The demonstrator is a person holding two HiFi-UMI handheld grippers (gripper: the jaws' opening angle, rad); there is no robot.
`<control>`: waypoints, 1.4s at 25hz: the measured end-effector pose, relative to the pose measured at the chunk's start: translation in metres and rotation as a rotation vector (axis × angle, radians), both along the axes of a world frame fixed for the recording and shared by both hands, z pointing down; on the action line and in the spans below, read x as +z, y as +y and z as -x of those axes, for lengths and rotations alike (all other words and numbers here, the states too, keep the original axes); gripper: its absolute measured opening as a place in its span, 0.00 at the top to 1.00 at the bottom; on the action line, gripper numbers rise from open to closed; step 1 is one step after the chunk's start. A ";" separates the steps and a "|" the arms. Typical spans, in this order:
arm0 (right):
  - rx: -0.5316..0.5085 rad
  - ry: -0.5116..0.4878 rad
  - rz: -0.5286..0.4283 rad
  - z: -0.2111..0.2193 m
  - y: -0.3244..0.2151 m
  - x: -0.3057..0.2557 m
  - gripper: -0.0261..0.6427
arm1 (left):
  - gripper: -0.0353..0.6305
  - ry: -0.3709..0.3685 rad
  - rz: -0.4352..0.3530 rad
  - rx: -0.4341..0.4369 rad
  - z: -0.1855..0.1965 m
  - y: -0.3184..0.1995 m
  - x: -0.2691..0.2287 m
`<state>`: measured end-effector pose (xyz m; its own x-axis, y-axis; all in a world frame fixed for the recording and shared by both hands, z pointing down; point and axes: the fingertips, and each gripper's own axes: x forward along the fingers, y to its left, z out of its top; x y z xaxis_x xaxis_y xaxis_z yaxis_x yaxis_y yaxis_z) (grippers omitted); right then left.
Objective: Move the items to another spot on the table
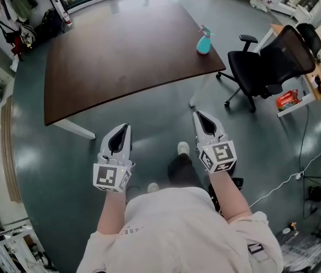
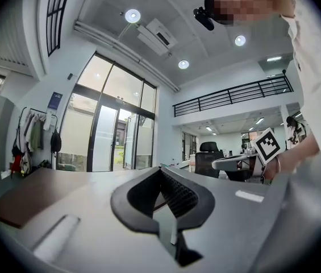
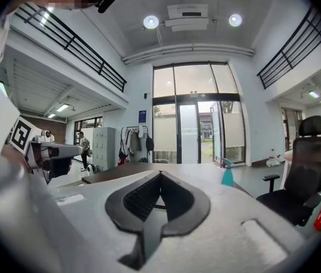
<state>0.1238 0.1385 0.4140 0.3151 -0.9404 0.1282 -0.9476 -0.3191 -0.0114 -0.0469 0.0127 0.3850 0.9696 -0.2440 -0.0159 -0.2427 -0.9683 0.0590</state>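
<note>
Left gripper (image 1: 124,128), right gripper (image 1: 197,116) both clenched, empty, off table (image 1: 115,61) near side. Spray bottle (image 1: 204,42) upright at table's right edge; risk: reaching with jaws unopened could knock it off

Item: the one item you have in view is a spray bottle (image 1: 203,41).
Look: teal body, paler trigger head on top; small in your head view, so you can't read any label or the fill level.
Pose: upright on its base.
Place: on the dark brown table (image 1: 120,56), close to its right edge, toward the near right corner.
Other view: your right gripper view shows the spray bottle (image 3: 227,174) upright at the table's right end.
</note>
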 end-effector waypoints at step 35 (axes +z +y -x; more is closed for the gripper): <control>-0.048 -0.100 0.165 -0.446 -0.159 0.087 0.45 | 0.92 -0.099 0.113 0.176 -0.504 -0.123 0.052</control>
